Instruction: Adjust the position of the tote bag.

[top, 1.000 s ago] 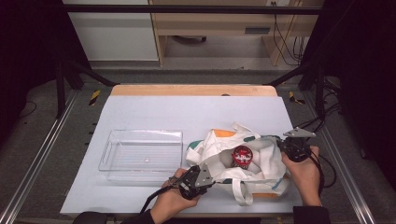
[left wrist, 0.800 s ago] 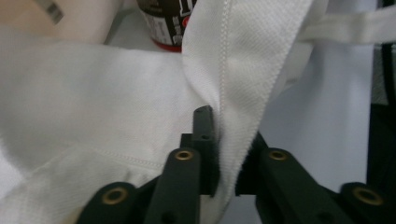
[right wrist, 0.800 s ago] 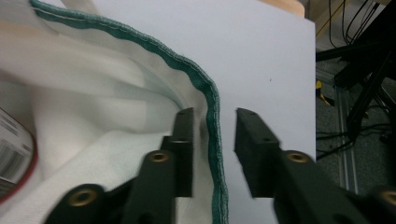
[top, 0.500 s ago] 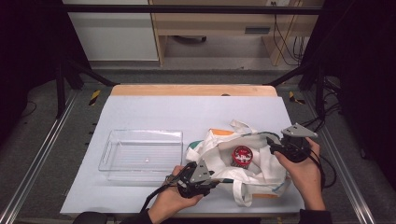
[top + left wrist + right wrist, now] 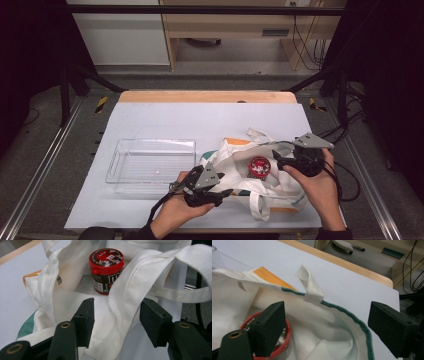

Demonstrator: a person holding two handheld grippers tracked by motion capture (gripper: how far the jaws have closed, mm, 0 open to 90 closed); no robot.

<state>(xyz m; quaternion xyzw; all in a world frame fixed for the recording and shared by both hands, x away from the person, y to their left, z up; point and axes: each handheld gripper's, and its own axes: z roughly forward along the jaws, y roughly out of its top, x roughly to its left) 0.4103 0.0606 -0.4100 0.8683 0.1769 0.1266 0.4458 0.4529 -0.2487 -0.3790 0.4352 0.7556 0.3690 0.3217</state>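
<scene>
- Bench (image 5: pixel 165 120): a pale sheet covers its top, with a wooden edge along the far side.
- Bag (image 5: pixel 235 157): a white cloth tote with orange and green trim lies slumped on the near right part of the bench, its mouth open upward.
- Jar (image 5: pixel 259 166): a small container with a red lid stands upright inside the bag; in the left gripper view (image 5: pixel 106 270) its brown printed side shows below the lid.
- Strap (image 5: pixel 130 287): in the left gripper view, a broad white strap of the bag runs between the two fingers without being pressed by either.
- Left gripper (image 5: pixel 220 192): held at the bag's near left edge; its fingers have just been opening and stand apart, gripping nothing.
- Right gripper (image 5: pixel 276 156): held at the bag's right side, just beside the jar; its fingers have just been opening and stand wide apart with the green-trimmed rim (image 5: pixel 352 312) below them, gripping nothing.
- Tray (image 5: pixel 115 167): a clear plastic tray sits on the bench to the left of the bag, just beside it.
- Loop (image 5: pixel 310 287): a short white cloth loop stands up from the bag's rim in the right gripper view.
</scene>
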